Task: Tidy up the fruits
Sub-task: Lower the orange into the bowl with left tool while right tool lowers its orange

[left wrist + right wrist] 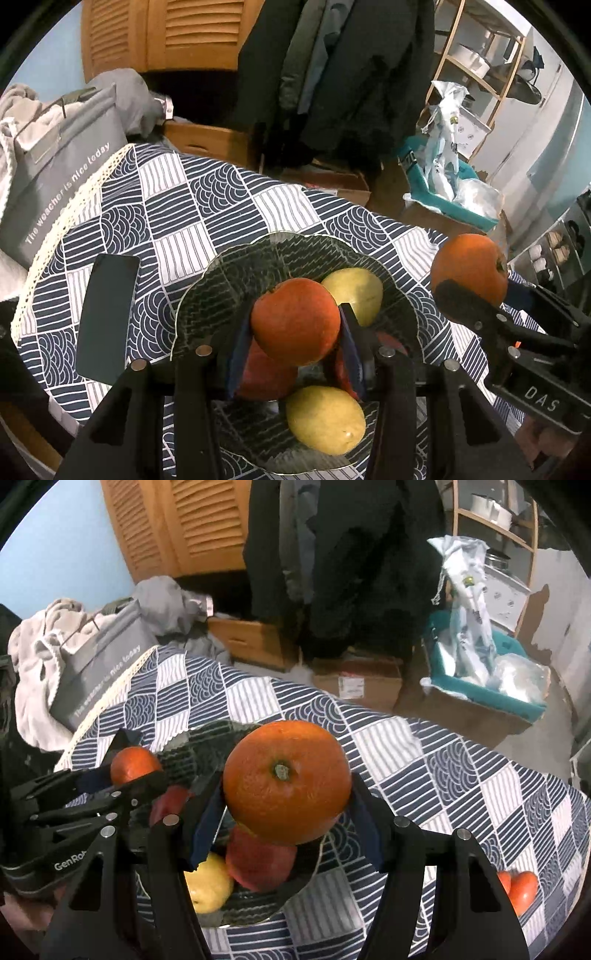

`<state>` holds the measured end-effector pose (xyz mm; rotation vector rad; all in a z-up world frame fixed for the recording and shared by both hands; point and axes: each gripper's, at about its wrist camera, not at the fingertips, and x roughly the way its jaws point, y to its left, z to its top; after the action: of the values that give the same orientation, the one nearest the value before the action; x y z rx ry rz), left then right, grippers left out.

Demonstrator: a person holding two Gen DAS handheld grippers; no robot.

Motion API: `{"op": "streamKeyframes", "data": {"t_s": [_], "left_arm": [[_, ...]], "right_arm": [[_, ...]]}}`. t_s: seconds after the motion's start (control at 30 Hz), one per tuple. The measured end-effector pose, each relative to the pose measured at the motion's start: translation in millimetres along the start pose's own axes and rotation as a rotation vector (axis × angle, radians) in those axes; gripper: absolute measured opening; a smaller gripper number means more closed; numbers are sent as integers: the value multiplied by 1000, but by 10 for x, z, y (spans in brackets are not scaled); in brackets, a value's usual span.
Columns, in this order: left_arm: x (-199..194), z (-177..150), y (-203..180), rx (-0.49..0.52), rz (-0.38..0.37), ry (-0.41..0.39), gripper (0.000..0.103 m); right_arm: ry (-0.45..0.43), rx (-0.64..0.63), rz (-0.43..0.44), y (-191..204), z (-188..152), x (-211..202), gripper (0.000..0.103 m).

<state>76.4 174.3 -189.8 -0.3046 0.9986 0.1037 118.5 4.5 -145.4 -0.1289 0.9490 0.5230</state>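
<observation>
My left gripper (295,332) is shut on a small orange (295,320) and hangs over a dark glass plate (221,280). On that plate lie two yellow pears (325,419) (354,293) and a red apple (264,373), partly hidden by the held fruit. My right gripper (288,794) is shut on a large orange (287,781), stem end facing the camera, over the right edge of the plate (207,738). In the left wrist view the right gripper (471,282) with its large orange (469,267) is at the right. Below it lie a red apple (260,862) and a yellow pear (208,886).
A dark phone (107,317) lies on the patterned tablecloth (184,206) left of the plate. Two small red fruits (521,888) rest near the table's right edge. A grey bag (62,177) stands past the table's left side. Boxes (358,681) and a teal bin (487,690) stand on the floor beyond.
</observation>
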Motion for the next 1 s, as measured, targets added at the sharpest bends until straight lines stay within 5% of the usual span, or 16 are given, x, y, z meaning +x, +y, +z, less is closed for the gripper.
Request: {"op": "streamKeyframes", "data": {"t_s": [0.13, 0.27, 1.0], "left_arm": [[42, 5, 46, -11, -5, 6, 46], [28, 12, 76, -14, -6, -5, 58], [-241, -122, 509, -87, 95, -2, 59]], "right_arm": [[14, -4, 6, 35, -1, 64, 65], [23, -10, 12, 72, 2, 104, 65], [163, -71, 114, 500, -168, 495, 66]]}}
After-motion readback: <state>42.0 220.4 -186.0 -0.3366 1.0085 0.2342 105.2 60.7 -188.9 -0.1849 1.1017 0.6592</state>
